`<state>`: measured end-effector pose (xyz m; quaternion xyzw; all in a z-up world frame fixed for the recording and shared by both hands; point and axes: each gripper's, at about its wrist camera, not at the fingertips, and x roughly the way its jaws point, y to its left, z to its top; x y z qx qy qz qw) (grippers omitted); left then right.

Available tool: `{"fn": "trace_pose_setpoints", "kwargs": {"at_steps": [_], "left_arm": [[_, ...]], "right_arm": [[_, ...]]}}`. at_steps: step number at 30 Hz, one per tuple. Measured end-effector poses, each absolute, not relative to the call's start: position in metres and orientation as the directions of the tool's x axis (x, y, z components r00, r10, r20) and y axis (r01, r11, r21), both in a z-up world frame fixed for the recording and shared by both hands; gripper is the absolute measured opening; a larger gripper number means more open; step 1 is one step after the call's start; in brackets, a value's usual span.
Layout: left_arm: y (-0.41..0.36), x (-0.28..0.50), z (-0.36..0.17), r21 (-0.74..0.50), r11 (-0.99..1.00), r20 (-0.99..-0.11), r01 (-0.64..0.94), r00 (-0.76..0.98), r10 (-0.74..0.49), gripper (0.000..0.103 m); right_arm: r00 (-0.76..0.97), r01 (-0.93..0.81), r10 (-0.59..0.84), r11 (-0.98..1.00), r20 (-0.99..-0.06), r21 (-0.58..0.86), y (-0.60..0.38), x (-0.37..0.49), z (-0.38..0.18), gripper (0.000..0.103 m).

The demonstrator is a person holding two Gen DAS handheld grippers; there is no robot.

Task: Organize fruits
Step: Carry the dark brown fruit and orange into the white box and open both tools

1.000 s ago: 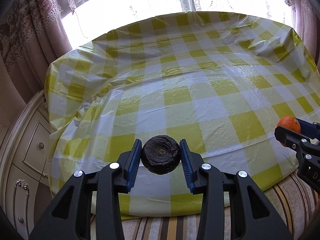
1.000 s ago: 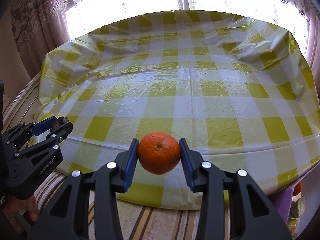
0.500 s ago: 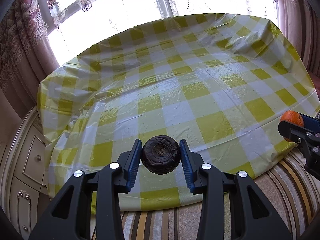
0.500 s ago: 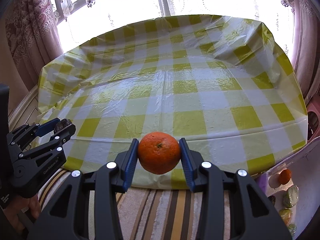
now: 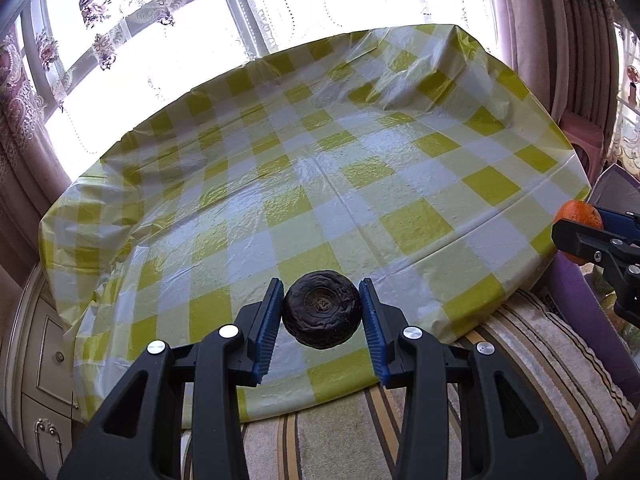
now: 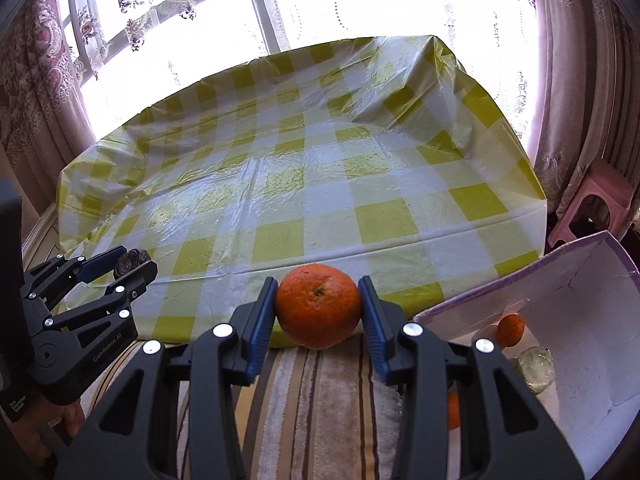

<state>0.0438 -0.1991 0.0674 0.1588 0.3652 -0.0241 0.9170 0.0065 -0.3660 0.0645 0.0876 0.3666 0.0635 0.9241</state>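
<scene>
A: What is closest?

B: 2 grippers, each holding 1 fruit. The left gripper (image 5: 322, 312) squeezes 1 dark fruit (image 5: 322, 309) between its blue pads (image 5: 267, 330). The fruit is round, wrinkly and almost black. It hangs in the air above the near edge of the table (image 5: 360, 184).

A: And the other one?

B: The right gripper (image 6: 318, 308) is clamped on 1 orange (image 6: 318, 306). It is held up over a striped cushion (image 6: 320, 400), just in front of the table edge.

A: Are there more fruits?

B: Yes. To the right is 1 box (image 6: 580, 280), open, white inside. In it I see 1 small orange (image 6: 510, 330) and 1 pale green round thing (image 6: 536, 368). Another bit of orange (image 6: 453, 410) peeks out behind the gripper, but I cannot tell what it is.

A: What is farther away?

B: The table has 1 yellow and white checked cloth. Past the box is 1 pink stool (image 6: 596, 204). Behind it all are windows (image 6: 360, 8) with curtains (image 6: 36, 80).
</scene>
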Motion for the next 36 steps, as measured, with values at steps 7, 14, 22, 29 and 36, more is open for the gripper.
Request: {"fn": "trace_pose_setpoints", "kwargs": {"at_steps": [7, 14, 22, 29, 36], "left_arm": [[-0.255, 0.040, 0.067, 0.262, 0.923, -0.685, 0.283, 0.728, -0.029, 0.038], [-0.307, 0.032, 0.059, 0.231, 0.881, -0.711, 0.412, 0.690, -0.136, 0.038], [-0.356, 0.014, 0.048, 0.154, 0.807, -0.747, 0.570, 0.602, -0.283, 0.038], [-0.391, -0.005, 0.029, 0.080, 0.675, -0.783, 0.734, 0.465, -0.413, 0.038], [-0.408, -0.007, 0.014, 0.024, 0.600, -0.817, 0.800, 0.362, -0.449, 0.038]], "right_arm": [[0.727, 0.051, 0.105, 0.977, -0.679, 0.205, -0.423, -0.018, 0.062, 0.042], [0.677, 0.141, 0.028, 0.976, -0.736, 0.168, -0.463, -0.037, 0.041, 0.042], [0.573, 0.190, -0.032, 0.977, -0.819, 0.095, -0.486, -0.048, 0.011, 0.042], [0.531, 0.203, -0.079, 0.978, -0.844, 0.036, -0.497, -0.054, -0.002, 0.042], [0.522, 0.219, -0.100, 0.976, -0.847, 0.019, -0.503, -0.056, -0.006, 0.043]]}}
